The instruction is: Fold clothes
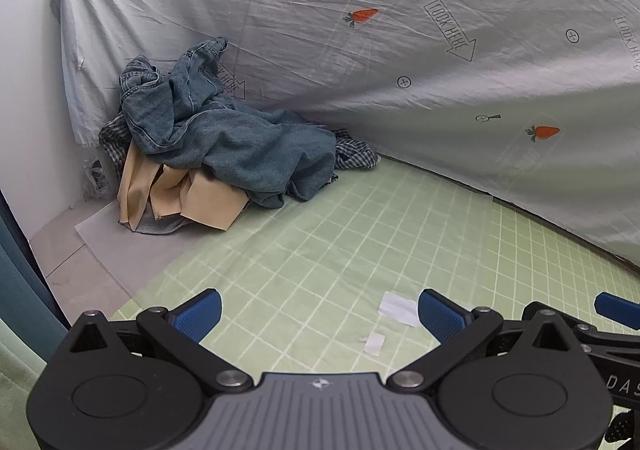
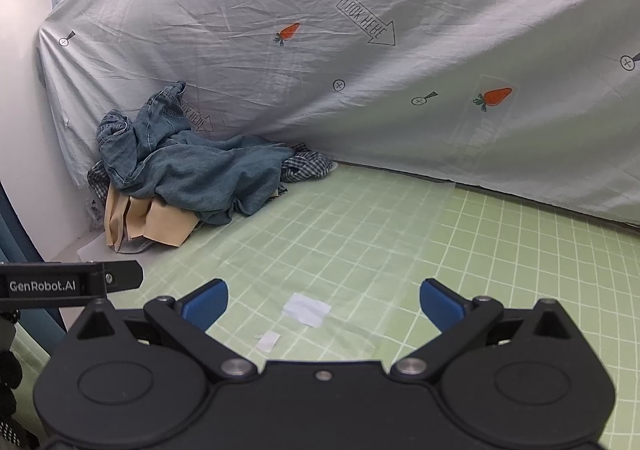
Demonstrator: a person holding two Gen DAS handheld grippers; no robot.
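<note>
A pale grey sheet [image 1: 360,61], creased and printed with orange carrots and "LOOK HERE" arrows, hangs as a backdrop across the whole far side from 10 to 2 o'clock in both wrist views. Below it spreads the green grid-patterned cloth [image 1: 360,234] that covers the surface, filling the middle and the 3 to 5 o'clock part of each view; a bare grey strip shows at its edge around 8 o'clock.

The pile of clothes [image 1: 208,153] sits in the far corner at about 10 o'clock, touching the sheet. A pair of blue denim jeans [image 1: 240,141] is crumpled on top, one part rising against the backdrop. Under it lies a tan garment [image 1: 200,201] in loose folds at the near side, and a dark checked shirt [image 1: 356,157] pokes out at the pile's right edge.

The left hand-held gripper [image 1: 320,316] is at 6 o'clock in its own view, its blue-padded fingers [image 1: 198,314] spread wide apart with nothing between them, well apart from the pile. The right hand-held gripper [image 2: 324,306] is likewise spread wide and holding nothing, just beside the left one.

Two small white paper scraps [image 2: 306,308] lie on the green cloth between the fingers.
</note>
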